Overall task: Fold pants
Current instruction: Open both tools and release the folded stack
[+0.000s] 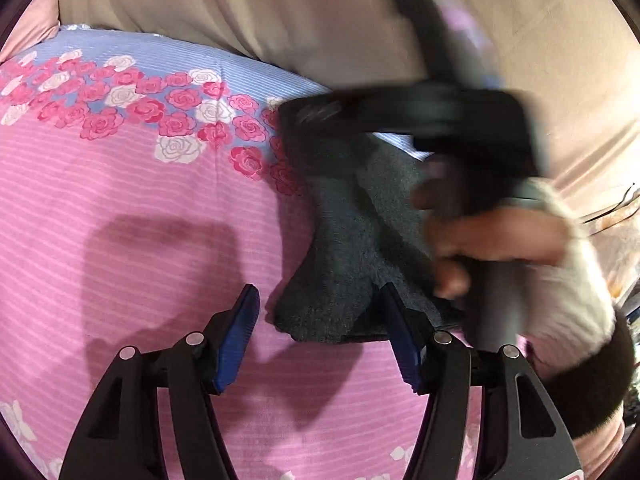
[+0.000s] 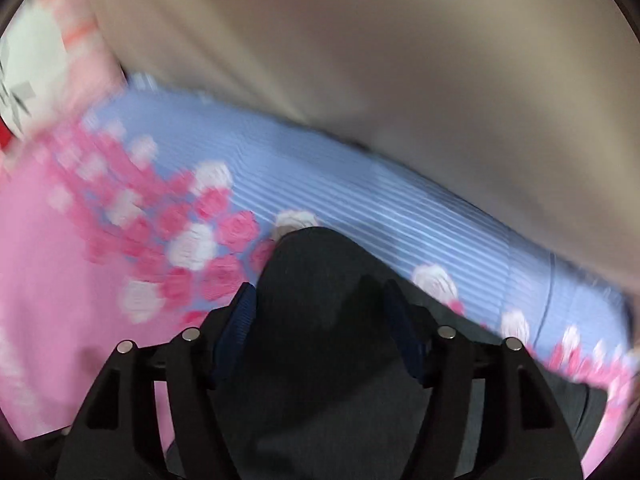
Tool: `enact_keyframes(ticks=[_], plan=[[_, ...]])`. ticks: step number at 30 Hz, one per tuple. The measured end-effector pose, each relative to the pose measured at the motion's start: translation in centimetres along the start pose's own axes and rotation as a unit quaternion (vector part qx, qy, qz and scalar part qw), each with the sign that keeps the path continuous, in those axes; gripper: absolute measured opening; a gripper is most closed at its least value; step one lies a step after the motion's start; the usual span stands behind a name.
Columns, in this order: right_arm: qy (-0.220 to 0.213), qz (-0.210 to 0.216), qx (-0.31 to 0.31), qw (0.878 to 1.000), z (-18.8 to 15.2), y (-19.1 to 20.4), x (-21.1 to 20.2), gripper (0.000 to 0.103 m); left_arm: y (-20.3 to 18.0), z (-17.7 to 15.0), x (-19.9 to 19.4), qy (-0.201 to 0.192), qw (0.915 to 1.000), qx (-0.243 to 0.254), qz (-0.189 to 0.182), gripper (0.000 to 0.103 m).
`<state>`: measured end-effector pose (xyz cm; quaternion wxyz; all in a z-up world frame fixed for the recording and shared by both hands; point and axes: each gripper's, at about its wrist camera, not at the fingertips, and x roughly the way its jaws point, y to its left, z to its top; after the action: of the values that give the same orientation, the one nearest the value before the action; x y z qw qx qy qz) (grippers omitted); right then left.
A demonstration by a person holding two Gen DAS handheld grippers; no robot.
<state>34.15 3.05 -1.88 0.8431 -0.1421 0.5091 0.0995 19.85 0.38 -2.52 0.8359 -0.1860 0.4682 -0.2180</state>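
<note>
Left gripper (image 1: 318, 340) jaws spread, empty, beside dark pants (image 1: 344, 248) on bed sheet (image 1: 140, 200). Right gripper (image 2: 324, 336) pinched pants fold; best carried low, edges aligned.

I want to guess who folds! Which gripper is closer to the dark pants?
Right. The right gripper has the dark pants bunched between its fingers. The left gripper stands open at the pants' edge, one finger touching.

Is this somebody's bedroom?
Probably yes. Dark grey pants lie on a pink bedsheet printed with roses, which looks like a bed, and a plain beige wall rises right behind it.
</note>
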Motion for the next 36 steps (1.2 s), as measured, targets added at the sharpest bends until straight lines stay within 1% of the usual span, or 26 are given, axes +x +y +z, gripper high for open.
enact_keyframes(ticks=[2, 5, 6, 7, 8, 9, 10, 11, 12, 13, 15, 16, 18, 19, 20, 22, 24, 25, 26, 27, 28, 30, 31, 33, 35, 36], plan=[[-0.019, -0.003, 0.003, 1.000, 0.4, 0.2, -1.3, 0.015, 0.2, 0.0, -0.1, 0.001, 0.9999, -0.007, -0.007, 0.059], [-0.073, 0.034, 0.078, 0.994, 0.8, -1.9, -3.5, 0.013, 0.5, 0.2, -0.1, 0.000, 0.9998, -0.017, -0.013, 0.060], [-0.062, 0.040, 0.095, 0.993, 0.8, -2.3, -2.1, 0.013, 0.4, 0.1, -0.1, 0.000, 0.9998, -0.017, -0.012, 0.061], [-0.037, 0.045, 0.094, 0.994, 0.6, -2.1, -0.5, 0.016, 0.4, 0.1, -0.1, -0.001, 0.9998, -0.015, -0.011, 0.061], [-0.024, 0.053, 0.087, 0.995, 0.2, -1.7, 0.7, 0.028, 0.3, 0.1, -0.1, -0.002, 0.9999, -0.012, -0.010, 0.063], [-0.043, 0.057, 0.072, 0.995, 0.0, -1.3, 0.0, 0.034, 0.2, 0.1, -0.1, -0.003, 0.9999, -0.009, -0.010, 0.064], [-0.041, 0.068, 0.072, 0.994, -0.2, -1.3, -0.7, 0.039, 0.1, 0.1, -0.1, -0.003, 0.9999, -0.008, -0.010, 0.064], [-0.055, 0.077, 0.083, 0.992, -0.5, -1.7, -2.1, 0.038, 0.1, 0.0, -0.2, -0.003, 0.9999, -0.011, -0.010, 0.064], [-0.084, 0.100, 0.097, 0.987, -1.4, -2.6, -4.4, 0.037, 0.2, 0.1, -0.5, -0.003, 0.9997, -0.020, -0.014, 0.064], [-0.107, 0.108, 0.106, 0.983, -2.6, -3.5, -6.3, 0.037, 0.5, 0.2, -0.5, -0.005, 0.9994, -0.027, -0.020, 0.064], [-0.139, 0.080, 0.129, 0.979, -5.9, -5.9, -9.9, 0.037, 0.8, 0.0, -1.7, -0.020, 0.9985, -0.038, -0.036, 0.064], [-0.146, 0.073, 0.143, 0.976, -7.6, -7.2, -11.1, 0.032, 0.6, 0.2, -2.5, -0.035, 0.9984, -0.034, -0.028, 0.064], [-0.144, 0.055, 0.197, 0.968, -12.5, -10.7, -13.0, 0.018, 0.0, 0.2, -3.7, -0.065, 0.9978, -0.012, -0.007, 0.064], [-0.139, 0.045, 0.220, 0.964, -14.5, -12.2, -13.4, 0.006, -0.8, 0.1, -4.4, -0.082, 0.9966, 0.007, 0.007, 0.064], [-0.139, 0.025, 0.250, 0.958, -17.8, -14.0, -14.5, 0.004, -1.7, -0.1, -4.9, -0.097, 0.9948, 0.029, 0.012, 0.064], [-0.137, -0.003, 0.285, 0.949, -22.0, -16.8, -15.2, 0.004, -3.8, -0.6, -5.5, -0.119, 0.9899, 0.076, 0.010, 0.064], [-0.100, -0.005, 0.311, 0.945, -24.8, -19.3, -13.8, 0.000, -5.6, -1.1, -4.8, -0.121, 0.9869, 0.106, 0.014, 0.065], [-0.096, 0.003, 0.318, 0.943, -25.9, -20.2, -13.0, 0.000, -5.9, -1.0, -3.5, -0.103, 0.9888, 0.104, 0.029, 0.066], [-0.108, 0.015, 0.324, 0.940, -26.4, -20.7, -13.0, 0.000, -5.7, -1.0, -2.4, -0.084, 0.9909, 0.096, 0.041, 0.066], [-0.110, 0.019, 0.334, 0.936, -26.5, -20.9, -13.7, 0.000, -4.8, -0.9, -0.4, -0.051, 0.9945, 0.071, 0.057, 0.065], [-0.120, 0.015, 0.335, 0.935, -26.4, -20.7, -14.7, 0.000, -4.3, -1.0, 0.2, -0.039, 0.9954, 0.062, 0.061, 0.060], [-0.147, 0.016, 0.319, 0.936, -26.0, -19.4, -16.2, 0.001, -4.1, -0.7, -0.7, -0.059, 0.9939, 0.055, 0.075, 0.060], [-0.140, 0.011, 0.311, 0.940, -25.8, -19.0, -15.8, 0.001, -4.0, -0.8, -0.7, -0.059, 0.9932, 0.053, 0.085, 0.060], [-0.097, -0.005, 0.307, 0.947, -26.3, -19.0, -13.4, 0.000, -3.7, -1.2, -0.6, -0.057, 0.9918, 0.051, 0.102, 0.060], [-0.114, -0.003, 0.320, 0.941, -27.1, -18.9, -14.3, 0.000, -3.8, -1.5, -1.0, -0.064, 0.9910, 0.050, 0.107, 0.061], [-0.124, -0.015, 0.309, 0.943, -27.0, -18.2, -15.4, 0.000, -3.9, -1.7, -1.2, -0.067, 0.9904, 0.051, 0.110, 0.061]])
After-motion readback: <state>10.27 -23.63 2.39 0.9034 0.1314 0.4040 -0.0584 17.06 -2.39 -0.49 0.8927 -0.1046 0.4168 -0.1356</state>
